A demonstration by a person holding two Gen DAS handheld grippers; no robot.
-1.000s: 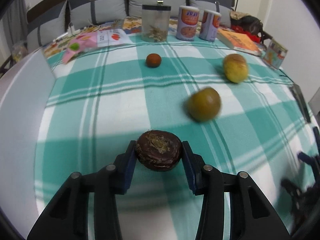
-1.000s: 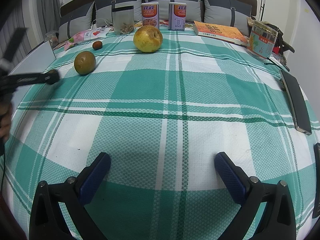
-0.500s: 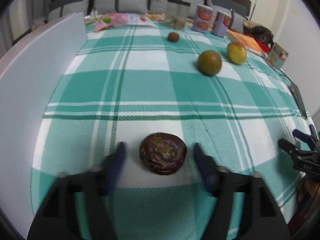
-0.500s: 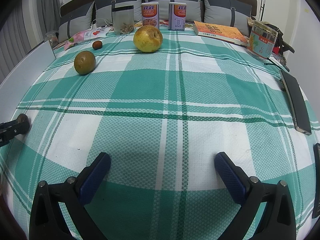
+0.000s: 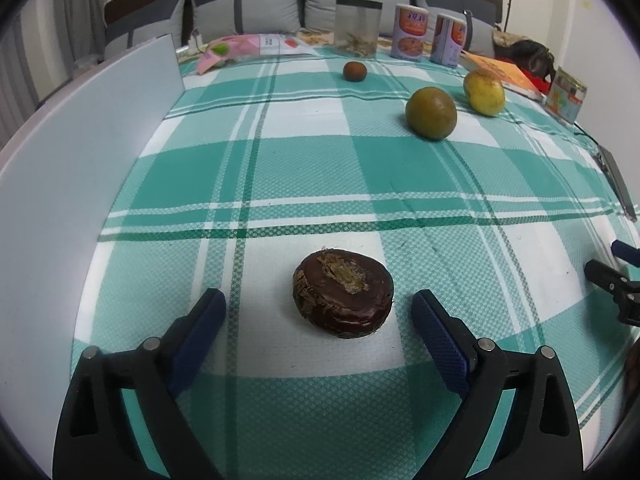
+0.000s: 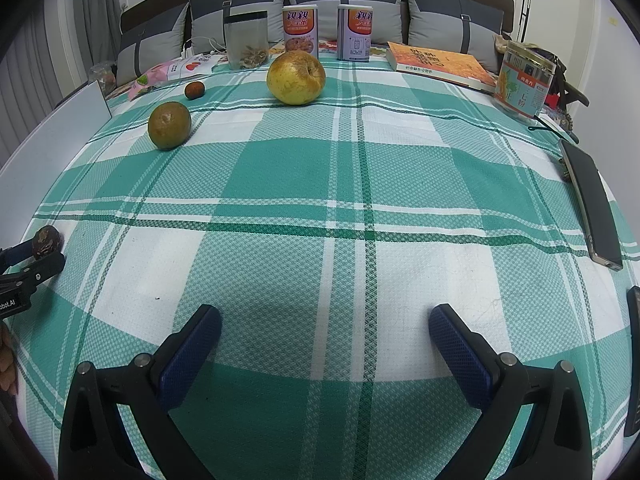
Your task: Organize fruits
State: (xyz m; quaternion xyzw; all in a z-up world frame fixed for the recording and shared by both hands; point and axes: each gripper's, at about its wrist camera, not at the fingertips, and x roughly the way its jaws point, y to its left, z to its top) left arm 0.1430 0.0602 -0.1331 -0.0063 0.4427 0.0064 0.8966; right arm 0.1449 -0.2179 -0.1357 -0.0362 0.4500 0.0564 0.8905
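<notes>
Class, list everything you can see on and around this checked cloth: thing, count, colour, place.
dark fruit: 1, brown, near edge, between left jaws, untouched
green fruit: 1, olive, left middle
pear: 1, yellow, far centre
small fruit: 1, red-brown, far left
cans: 2, purple-orange, back
jar: 1, clear, back
book: 1, orange, back right
tin: 1, printed, right
phone: 1, dark, right edge
board: 1, white, left
cloth: 1, green-white
left gripper: opening
right gripper: open, empty

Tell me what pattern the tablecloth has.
The tablecloth is a teal-green and white plaid, clearest in the right wrist view.
</notes>
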